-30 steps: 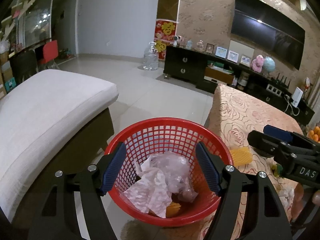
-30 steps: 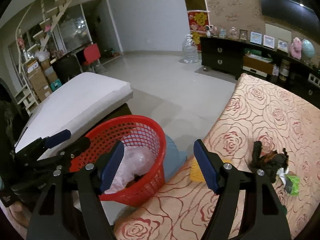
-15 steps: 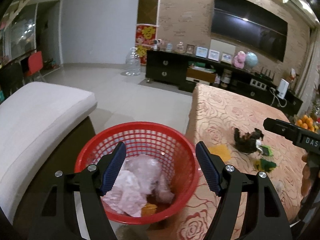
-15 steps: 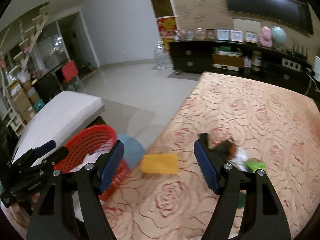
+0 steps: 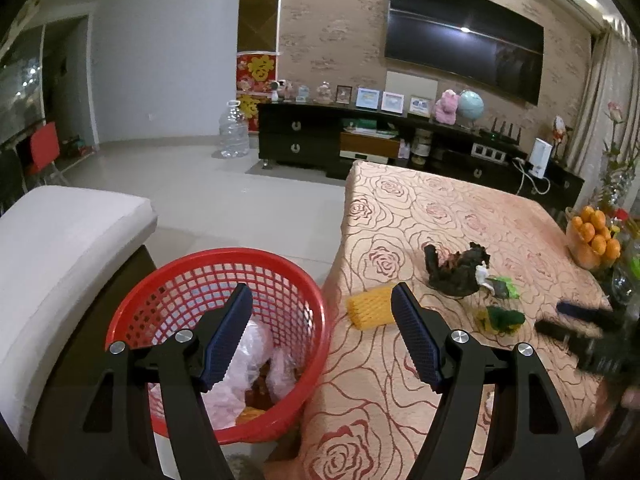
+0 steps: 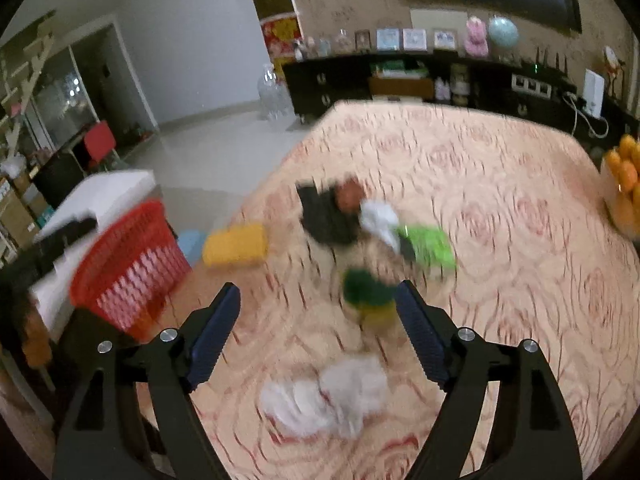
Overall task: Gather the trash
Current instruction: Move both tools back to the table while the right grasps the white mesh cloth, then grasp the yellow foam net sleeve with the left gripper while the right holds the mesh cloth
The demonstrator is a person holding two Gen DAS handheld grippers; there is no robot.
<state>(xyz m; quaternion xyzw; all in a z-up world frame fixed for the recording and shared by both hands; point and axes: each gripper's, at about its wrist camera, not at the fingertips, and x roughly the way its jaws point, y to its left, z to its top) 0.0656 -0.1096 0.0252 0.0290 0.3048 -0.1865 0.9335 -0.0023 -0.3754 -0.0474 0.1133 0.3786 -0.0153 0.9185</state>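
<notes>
A red mesh basket (image 5: pixel 132 312) with pink plastic bags and a yellow scrap inside stands beside the table. On the rose-patterned cloth (image 5: pixel 440 216) lie a yellow foam net (image 5: pixel 368 310), a black crumpled wrapper (image 5: pixel 456 272), a green wrapper (image 5: pixel 502 284) and a dark green piece (image 5: pixel 502 318). My left gripper (image 5: pixel 321 292) is open and empty, over the basket's rim and the table edge. In the blurred right wrist view, my right gripper (image 6: pixel 318 286) hangs over the cloth, jaws opening, nothing gripped. The dark green piece (image 6: pixel 366 292) is by its right finger and white crumpled tissue (image 6: pixel 324 396) lies below.
A bowl of oranges (image 5: pixel 594 240) sits at the table's right edge. A white sofa cushion (image 5: pixel 60 248) is left of the basket, and a blue stool (image 6: pixel 192 240) stands behind it. A dark TV cabinet (image 5: pixel 296 144) and a water bottle (image 5: pixel 234 132) stand across the tiled floor.
Both views have swung right, from the basket toward the table. The right gripper has moved from beside the basket to above the trash, and its jaws have widened.
</notes>
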